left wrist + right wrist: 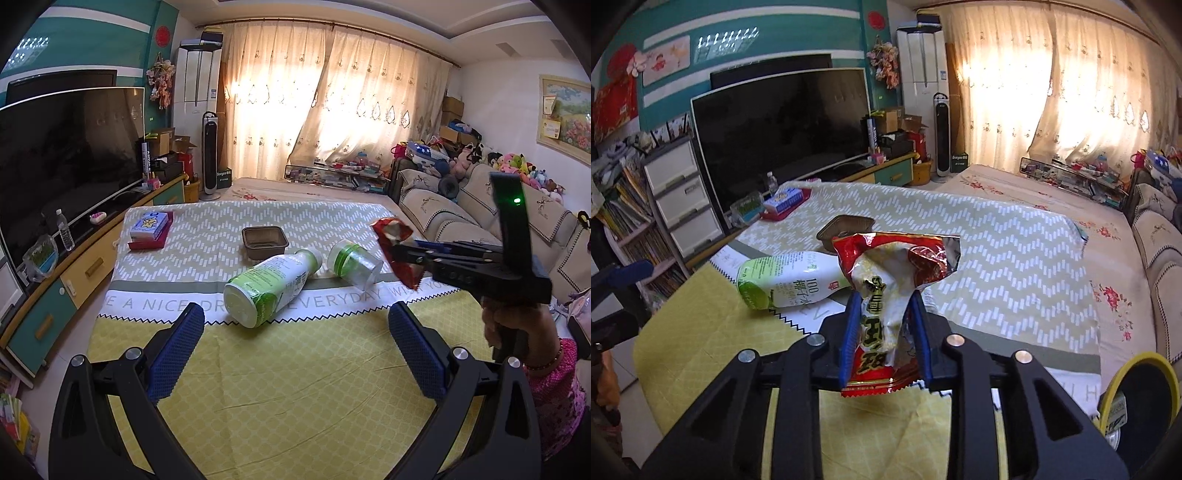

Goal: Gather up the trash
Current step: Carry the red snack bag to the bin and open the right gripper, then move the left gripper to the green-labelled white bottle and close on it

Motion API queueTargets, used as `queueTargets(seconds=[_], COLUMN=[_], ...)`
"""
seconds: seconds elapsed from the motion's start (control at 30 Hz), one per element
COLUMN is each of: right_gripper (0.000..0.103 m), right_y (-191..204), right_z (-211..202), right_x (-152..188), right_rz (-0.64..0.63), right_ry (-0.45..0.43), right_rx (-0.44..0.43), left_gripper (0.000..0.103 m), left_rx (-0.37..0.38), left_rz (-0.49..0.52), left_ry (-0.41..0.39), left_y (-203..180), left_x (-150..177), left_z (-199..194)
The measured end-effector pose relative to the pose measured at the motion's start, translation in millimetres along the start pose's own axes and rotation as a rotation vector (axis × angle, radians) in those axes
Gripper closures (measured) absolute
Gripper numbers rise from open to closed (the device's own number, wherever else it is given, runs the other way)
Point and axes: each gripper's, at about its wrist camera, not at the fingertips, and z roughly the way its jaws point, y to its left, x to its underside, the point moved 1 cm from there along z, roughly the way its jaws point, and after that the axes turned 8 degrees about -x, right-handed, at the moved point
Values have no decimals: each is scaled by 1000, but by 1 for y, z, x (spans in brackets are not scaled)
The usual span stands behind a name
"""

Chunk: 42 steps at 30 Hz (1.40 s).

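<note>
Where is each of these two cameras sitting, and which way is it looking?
Left wrist view: sits on the left gripper, looking along its open fingers over the table at the white bottle; the right gripper and hand show.
Right wrist view: sits on the right gripper, looking at the red snack wrapper pinched between its pads, lifted off the cloth.
Shared: bottle, wrapper, brown tray, television.
</note>
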Motion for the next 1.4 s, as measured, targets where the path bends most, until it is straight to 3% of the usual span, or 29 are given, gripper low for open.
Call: queueTargets(seconds=[0.23,0.37,0.83,1.03,1.1,1.3,1.4], right_gripper=[77,76,74,56,44,38,38], right_y=[-19,-40,-197,-231,-234,-239,-230], right_z=[-38,-64,-130,-138,-141,-141,-143], right_x=[9,15,91,112,116,116,113], right_rz=[48,84,334,369,371,371,381], right_ry=[-60,-99,-97,-88,-86,-91,-117], right_rx=[18,74,492,620,663,728,703], left_gripper=[5,5,5,5,5,5,5], left_rx=[13,20,39,43,45,44,41], left_rz=[17,38,80,91,93,88,86], left_ry=[8,7,20,26,27,29,30], left_y=[-11,-19,-42,-49,-49,-49,-47], left_x=[-2,-4,-8,-9,-9,-8,-8], left_z=[5,8,21,25,27,28,28])
